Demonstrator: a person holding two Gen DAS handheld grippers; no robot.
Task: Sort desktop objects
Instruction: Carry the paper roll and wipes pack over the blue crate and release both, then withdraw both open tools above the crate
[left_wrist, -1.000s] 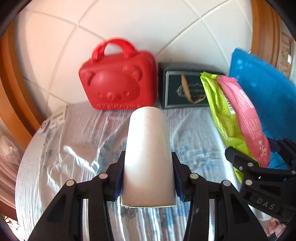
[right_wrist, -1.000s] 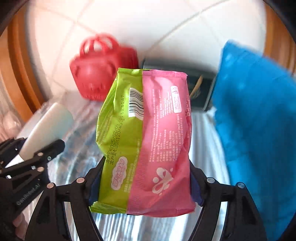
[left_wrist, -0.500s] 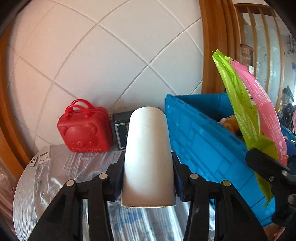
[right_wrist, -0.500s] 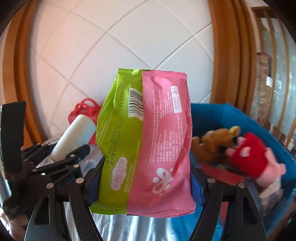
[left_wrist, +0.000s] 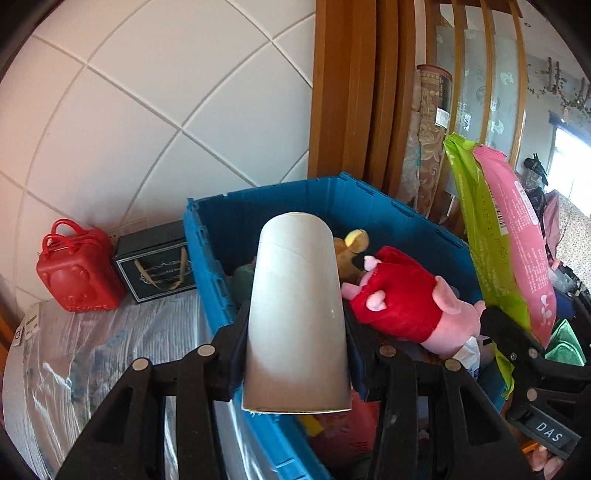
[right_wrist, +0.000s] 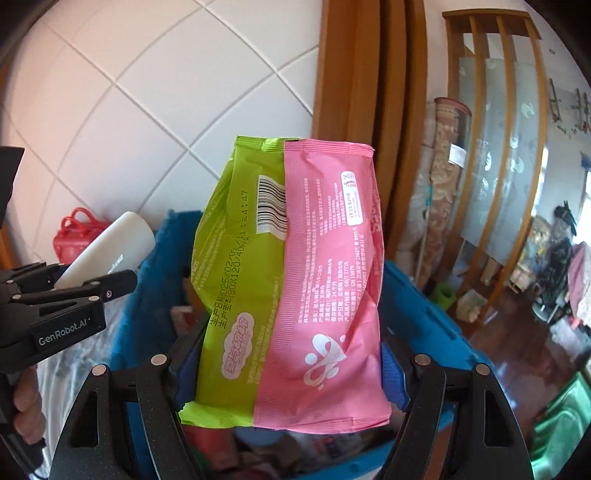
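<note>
Blue crate (left_wrist: 376, 201) sits below and ahead of both grippers. Left gripper (left_wrist: 295, 354) clamps a white tube (left_wrist: 295, 314) over its near edge; early release risks bouncing it onto the table. Right gripper (right_wrist: 288, 373) pinches a wipes pack (right_wrist: 291, 288) above the crate; soft, could slip.

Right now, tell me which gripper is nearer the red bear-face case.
Left. The left gripper, shut on the white tube, hangs at the blue crate's near-left wall, closer to the red case. The right gripper, holding the wipes pack, hangs farther right.
</note>
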